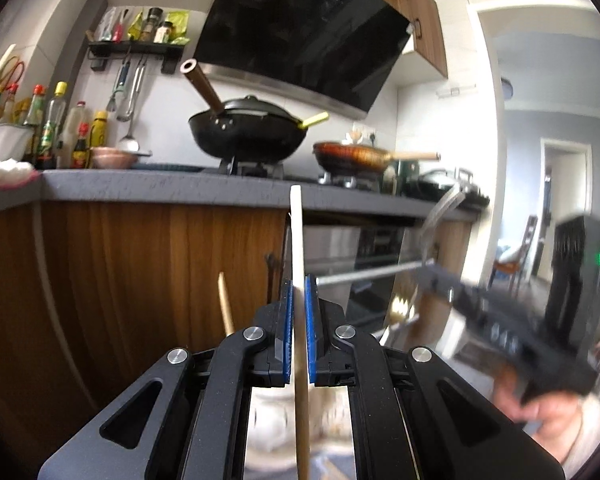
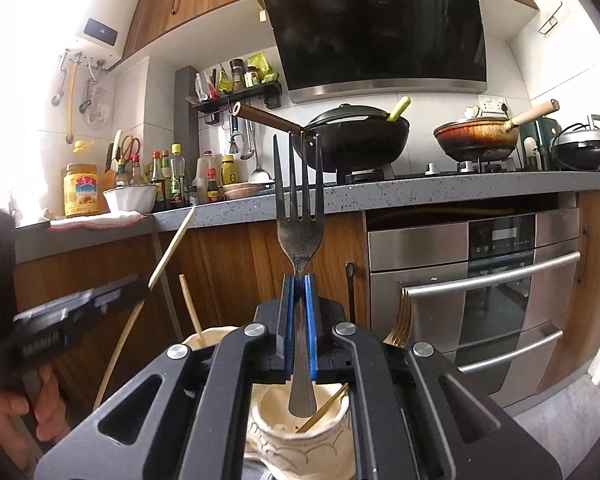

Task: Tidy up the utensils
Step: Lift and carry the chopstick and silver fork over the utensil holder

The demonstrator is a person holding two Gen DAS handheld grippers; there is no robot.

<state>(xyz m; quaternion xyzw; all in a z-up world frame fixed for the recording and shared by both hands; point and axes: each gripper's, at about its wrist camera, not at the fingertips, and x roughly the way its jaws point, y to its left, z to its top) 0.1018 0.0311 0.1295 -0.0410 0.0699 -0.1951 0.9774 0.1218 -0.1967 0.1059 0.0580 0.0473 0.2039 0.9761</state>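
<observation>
My left gripper (image 1: pixel 299 286) is shut on a pale wooden chopstick (image 1: pixel 297 236), held upright with its tip pointing up. My right gripper (image 2: pixel 299 282) is shut on the neck of a steel fork (image 2: pixel 299 216), tines up, its handle end hanging inside a cream ceramic holder (image 2: pixel 300 436). A gold utensil (image 2: pixel 324 408) leans in that holder. A gold fork (image 2: pixel 401 322) stands behind it. A second cream holder (image 2: pixel 208 338) with a chopstick (image 2: pixel 190 306) is to the left. The right gripper shows blurred in the left wrist view (image 1: pixel 500 320); the left gripper with its chopstick shows in the right wrist view (image 2: pixel 60 320).
A grey counter (image 2: pixel 380 194) runs behind, with a black wok (image 2: pixel 352 142), a brown pan (image 2: pixel 476 140), bottles (image 2: pixel 172 178) and a white bowl (image 2: pixel 130 198). A steel oven (image 2: pixel 476 292) is below on the right, wooden cabinet doors (image 1: pixel 140 280) on the left.
</observation>
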